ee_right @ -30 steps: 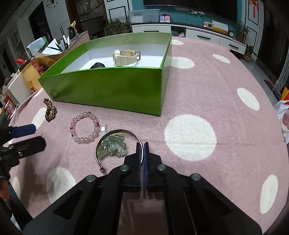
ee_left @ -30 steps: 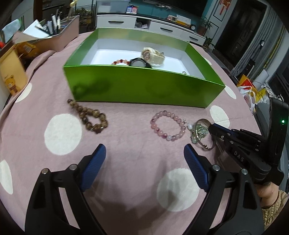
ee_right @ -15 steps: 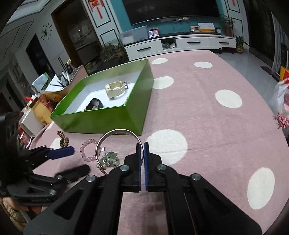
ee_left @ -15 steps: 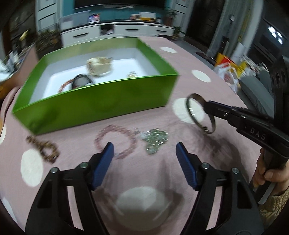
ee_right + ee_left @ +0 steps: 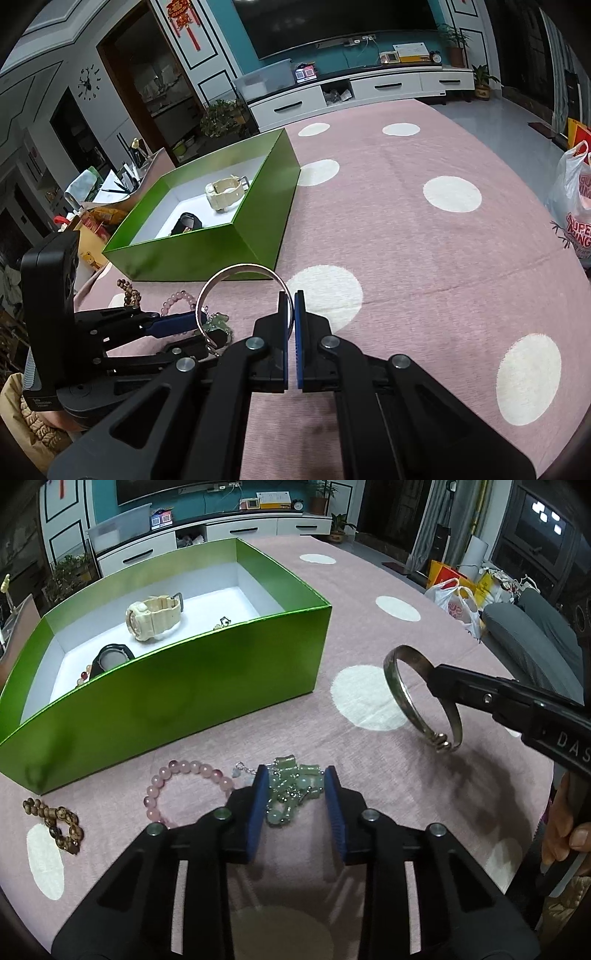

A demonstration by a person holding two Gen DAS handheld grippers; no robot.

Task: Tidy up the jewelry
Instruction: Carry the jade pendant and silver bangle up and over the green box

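Note:
My right gripper (image 5: 291, 300) is shut on a silver bangle (image 5: 236, 271) and holds it above the pink cloth; the bangle also shows in the left wrist view (image 5: 400, 688). My left gripper (image 5: 295, 782) is low over the cloth, its blue pads on either side of a green jade bead bracelet (image 5: 293, 788), narrowly apart; whether they press it I cannot tell. A pink bead bracelet (image 5: 162, 786) and a brown bead bracelet (image 5: 59, 818) lie to the left. The green box (image 5: 184, 686) holds a cream watch (image 5: 153, 618), a black watch (image 5: 110, 657) and small pieces.
The pink cloth with white dots (image 5: 406, 229) covers the table. Plastic bags (image 5: 454, 598) and a grey sofa (image 5: 532, 627) stand beyond the right edge. Clutter with boxes and pens (image 5: 99, 195) sits behind the green box.
My right gripper has lifted the bangle off the cloth. My left gripper has swung right, dropped over the jade bracelet and narrowed its jaws around it.

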